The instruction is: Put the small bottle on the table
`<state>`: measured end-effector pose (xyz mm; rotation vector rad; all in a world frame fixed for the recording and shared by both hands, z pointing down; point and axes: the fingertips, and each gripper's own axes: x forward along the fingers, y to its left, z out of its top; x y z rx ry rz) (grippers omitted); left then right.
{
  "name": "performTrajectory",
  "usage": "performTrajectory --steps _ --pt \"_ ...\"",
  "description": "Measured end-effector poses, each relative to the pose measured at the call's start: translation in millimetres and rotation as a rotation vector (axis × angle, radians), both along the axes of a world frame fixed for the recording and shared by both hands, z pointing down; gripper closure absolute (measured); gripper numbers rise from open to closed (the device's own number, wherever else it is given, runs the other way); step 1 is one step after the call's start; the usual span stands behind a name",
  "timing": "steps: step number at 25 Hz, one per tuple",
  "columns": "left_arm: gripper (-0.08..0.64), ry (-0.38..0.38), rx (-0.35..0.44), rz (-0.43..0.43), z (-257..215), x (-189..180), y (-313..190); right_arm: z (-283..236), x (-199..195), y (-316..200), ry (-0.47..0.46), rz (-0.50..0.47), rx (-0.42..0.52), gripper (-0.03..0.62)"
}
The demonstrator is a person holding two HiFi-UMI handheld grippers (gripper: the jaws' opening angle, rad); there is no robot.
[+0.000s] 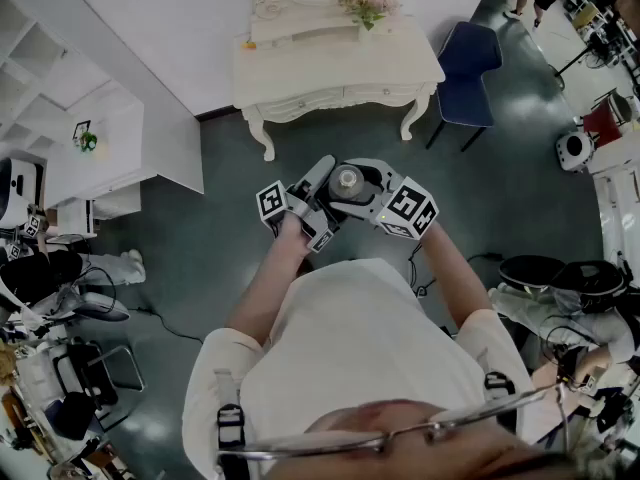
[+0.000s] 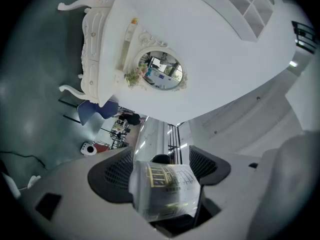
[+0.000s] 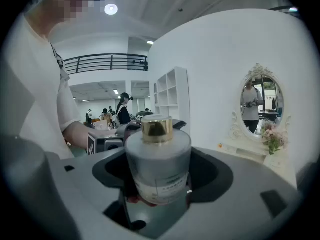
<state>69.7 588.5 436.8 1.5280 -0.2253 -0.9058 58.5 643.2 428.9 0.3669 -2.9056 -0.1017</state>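
The small bottle (image 1: pixel 347 181), grey frosted glass with a gold cap and a white label, is held in the air in front of my chest, between both grippers. My left gripper (image 1: pixel 322 190) comes at it from the left and my right gripper (image 1: pixel 372 190) from the right. In the left gripper view the bottle (image 2: pixel 167 189) lies sideways and fills the gap between the dark pads (image 2: pixel 112 176). In the right gripper view the bottle (image 3: pixel 158 159) stands upright and spans the jaws. The white dressing table (image 1: pixel 330 73) stands ahead, some way off.
An oval mirror (image 2: pixel 160 70) and flowers (image 1: pixel 362 8) stand on the table's back. A blue chair (image 1: pixel 468 63) is to its right, a white shelf unit (image 1: pixel 95 138) to its left. Cables and equipment (image 1: pixel 560 278) lie on the dark floor at both sides.
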Motion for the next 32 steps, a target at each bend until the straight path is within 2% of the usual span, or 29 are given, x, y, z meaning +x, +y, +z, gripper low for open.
performTrajectory --steps 15,26,32 --pt "0.216 -0.004 0.007 -0.011 3 21 5 5 22 5 0.004 -0.009 0.010 0.247" --pt "0.216 0.007 -0.008 -0.030 17 56 4 17 57 4 0.003 -0.019 0.009 0.250" --pt "0.216 0.011 -0.012 -0.037 31 77 -12 31 79 -12 0.001 -0.028 0.002 0.250"
